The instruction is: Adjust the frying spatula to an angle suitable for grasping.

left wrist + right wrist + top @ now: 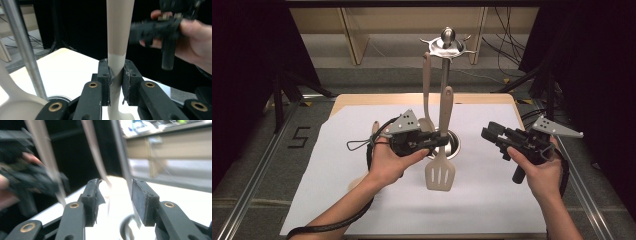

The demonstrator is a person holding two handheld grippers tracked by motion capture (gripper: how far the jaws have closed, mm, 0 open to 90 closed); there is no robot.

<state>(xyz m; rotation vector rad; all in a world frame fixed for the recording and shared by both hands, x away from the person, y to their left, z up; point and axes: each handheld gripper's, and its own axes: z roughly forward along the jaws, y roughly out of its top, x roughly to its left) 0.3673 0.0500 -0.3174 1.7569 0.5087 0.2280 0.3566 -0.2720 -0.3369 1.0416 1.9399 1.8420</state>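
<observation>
1. The left gripper (432, 141), at the centre of the high view, has its jaws clamped on the handle of a beige slotted spatula (441, 170); the left gripper view shows the pads pressing that handle from both sides.
2. The spatula stands upright in front of a metal rack (446, 47), its blade low at mid-frame.
3. A beige spoon (426, 90) hangs from the rack, just left of the spatula.
4. The right gripper (493, 134), at the right, has its jaws apart, nothing between them.
5. A "5" (298, 137) is marked at the left edge.
</observation>
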